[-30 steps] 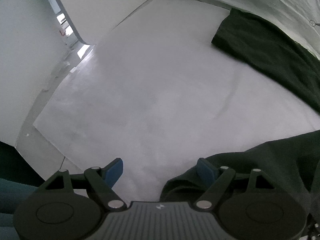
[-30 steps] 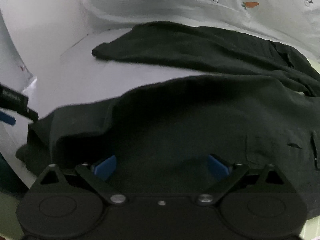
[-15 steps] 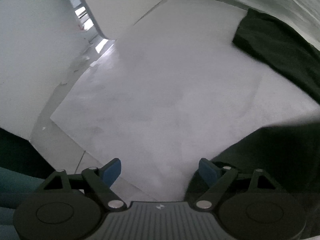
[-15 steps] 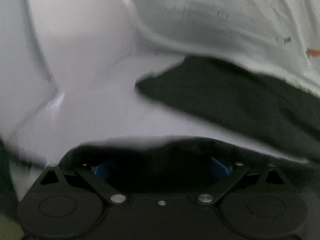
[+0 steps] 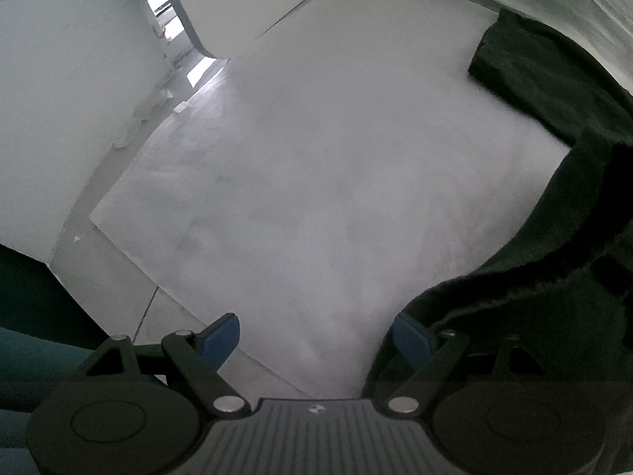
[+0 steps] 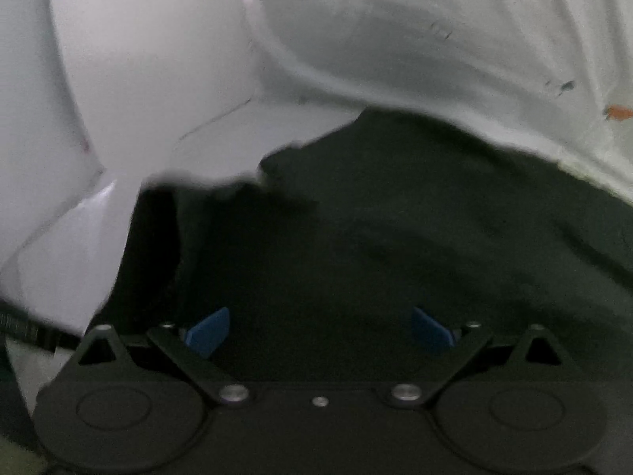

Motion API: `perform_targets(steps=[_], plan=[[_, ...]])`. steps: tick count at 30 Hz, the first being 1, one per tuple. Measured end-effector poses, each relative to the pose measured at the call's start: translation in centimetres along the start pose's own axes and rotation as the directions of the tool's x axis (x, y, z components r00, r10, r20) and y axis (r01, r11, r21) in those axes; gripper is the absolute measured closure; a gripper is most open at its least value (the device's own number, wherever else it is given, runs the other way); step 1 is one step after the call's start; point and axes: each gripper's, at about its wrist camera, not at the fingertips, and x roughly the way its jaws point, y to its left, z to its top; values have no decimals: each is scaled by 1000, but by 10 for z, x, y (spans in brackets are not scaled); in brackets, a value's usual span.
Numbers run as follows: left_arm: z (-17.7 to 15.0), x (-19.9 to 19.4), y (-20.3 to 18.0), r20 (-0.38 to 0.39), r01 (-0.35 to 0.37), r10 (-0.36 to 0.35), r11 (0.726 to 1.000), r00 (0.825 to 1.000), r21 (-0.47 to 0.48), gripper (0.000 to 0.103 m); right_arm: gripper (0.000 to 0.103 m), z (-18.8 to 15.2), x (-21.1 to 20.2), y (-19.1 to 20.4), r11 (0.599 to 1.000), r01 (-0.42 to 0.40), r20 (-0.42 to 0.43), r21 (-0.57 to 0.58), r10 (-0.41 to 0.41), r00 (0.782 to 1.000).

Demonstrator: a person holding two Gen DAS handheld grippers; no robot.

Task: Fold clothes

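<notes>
A dark garment [image 6: 395, 237] lies spread on the white sheet [image 5: 316, 178]. In the right wrist view it fills the lower half of the picture. My right gripper [image 6: 319, 334] hovers over it with its blue pads [image 6: 207, 336] wide apart, and nothing is pinched between them. In the left wrist view the dark garment [image 5: 554, 277] is bunched at the right, and its raised edge runs close to the right pad [image 5: 411, 338]. My left gripper [image 5: 315, 338] is open over bare sheet and holds nothing.
A white cloth with small carrot prints [image 6: 435, 39] lies behind the garment. The sheet's edge [image 5: 130, 245] borders grey floor at the left, with a white wall [image 5: 59, 99] beyond it. A teal and dark shape [image 5: 27, 336] sits at the lower left.
The near part of the dark garment has been carried away from the left gripper onto the far part. The right gripper has moved across the garment, whose folded edge now lies ahead of it.
</notes>
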Motion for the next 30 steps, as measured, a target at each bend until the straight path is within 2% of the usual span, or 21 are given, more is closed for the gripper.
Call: perform_targets(steps=[3, 7, 10, 15, 18, 23, 27, 30], plan=[[1, 1, -2, -3, -6, 6, 1000, 1000, 3, 18, 3, 4, 17, 9, 999, -28, -8, -17, 28, 1000], [1, 2, -3, -9, -10, 10, 1000, 1000, 3, 18, 3, 33, 48, 24, 994, -69, 14, -90, 70, 997], [1, 3, -2, -12, -15, 15, 1000, 1000, 7, 18, 3, 52, 70, 31, 991, -63, 25, -122, 66, 997], [0, 3, -3, -13, -17, 17, 1000, 1000, 17, 18, 3, 60, 68, 24, 994, -55, 53, -89, 60, 997], [2, 5, -3, -12, -16, 17, 1000, 1000, 23, 18, 3, 50, 51, 8, 998, -38, 54, -42, 40, 998], [8, 1, -6, 10, -23, 23, 999, 1000, 40, 18, 3, 16, 13, -39, 997, 50, 20, 51, -51, 998], [13, -4, -10, 35, -50, 48, 997, 998, 56, 18, 2, -17, -19, -80, 984, 137, -19, 116, -136, 991], [16, -9, -18, 46, -44, 41, 997, 998, 60, 18, 2, -40, -44, -108, 960, 204, -46, 190, -199, 979]])
